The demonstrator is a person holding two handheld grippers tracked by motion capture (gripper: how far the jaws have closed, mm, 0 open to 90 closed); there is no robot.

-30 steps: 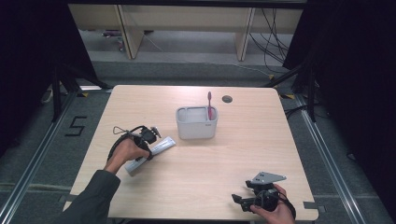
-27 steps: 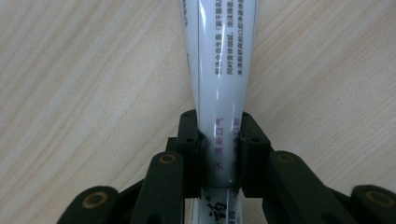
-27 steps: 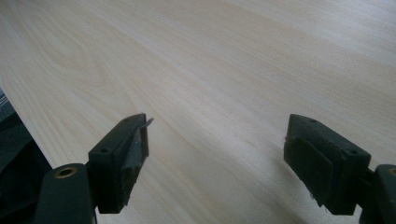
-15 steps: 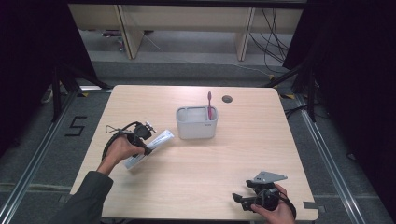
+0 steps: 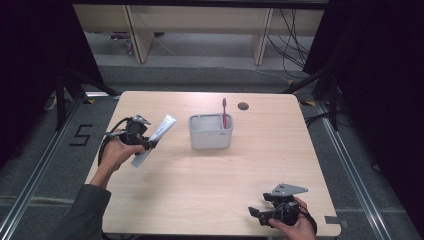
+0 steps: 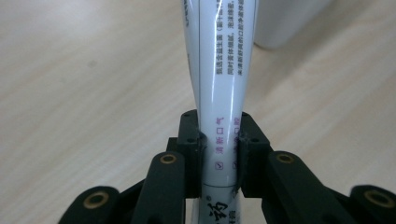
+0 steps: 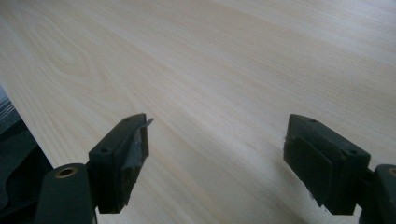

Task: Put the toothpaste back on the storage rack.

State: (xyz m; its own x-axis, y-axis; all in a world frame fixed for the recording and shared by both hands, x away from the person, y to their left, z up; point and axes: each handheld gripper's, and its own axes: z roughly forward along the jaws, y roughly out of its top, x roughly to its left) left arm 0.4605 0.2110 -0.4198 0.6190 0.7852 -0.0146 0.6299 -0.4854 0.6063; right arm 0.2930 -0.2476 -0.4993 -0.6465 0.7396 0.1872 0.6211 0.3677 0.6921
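The left gripper [image 5: 150, 145] is sitting at the left middle of the high view, and it is pinching a white toothpaste tube [image 5: 154, 140] near one end; the tube is tilting up toward the upper right, off the table [image 5: 210, 185], near the grey tub [image 5: 210, 132] but not touching it; in the left gripper view the two black pads are squeezing the tube [image 6: 219, 93] from both sides, the tube's top is getting cut off by the upper edge of the frame, its bottom is hiding behind the jaws, and the small writing on it is too tiny to read; a pale blurry shape [image 6: 287, 21] is peeking in at the upper right there, cut off by the edge; a pink toothbrush [image 5: 224, 111] is standing up in the tub, and its lower part is hiding inside; the right gripper [image 5: 256, 215] is resting low at the bottom right of the high view, partly cut off by the bottom edge; its jaws are standing wide apart with just bare wood between them.
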